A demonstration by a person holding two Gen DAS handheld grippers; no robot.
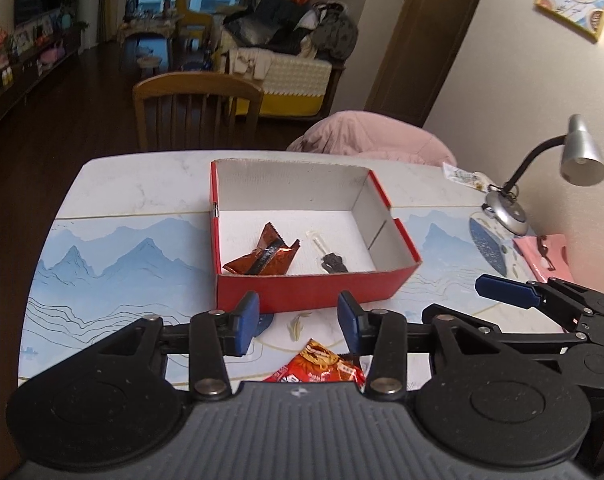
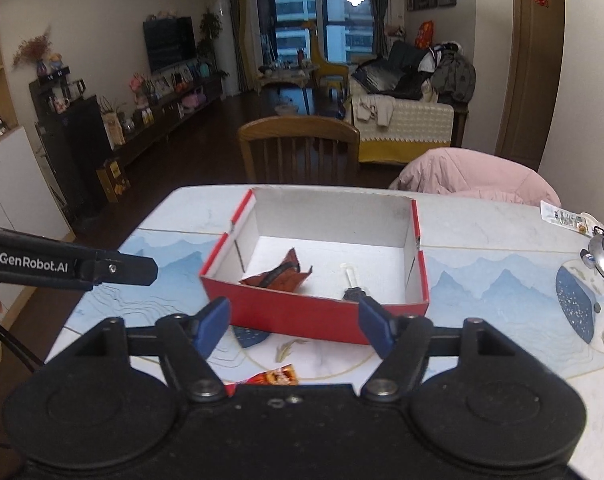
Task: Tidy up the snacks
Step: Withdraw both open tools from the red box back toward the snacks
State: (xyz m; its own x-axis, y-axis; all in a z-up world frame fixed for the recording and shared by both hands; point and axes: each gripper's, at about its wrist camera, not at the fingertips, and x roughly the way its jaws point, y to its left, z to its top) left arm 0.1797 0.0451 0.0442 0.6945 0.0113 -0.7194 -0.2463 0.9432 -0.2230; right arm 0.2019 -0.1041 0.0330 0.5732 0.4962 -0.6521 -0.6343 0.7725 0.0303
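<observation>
The red snack packet (image 1: 316, 366) lies on the bench near side of the red box (image 1: 314, 288), directly beneath the empty, part-open left claw (image 1: 297, 320), nearer than the empty, wide right claw (image 2: 293, 326).

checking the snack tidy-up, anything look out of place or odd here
One red snack packet still lies on the table outside the red box, just before its near wall. Inside, a brown wrapper lies crumpled beside a small dark-ended item.
</observation>
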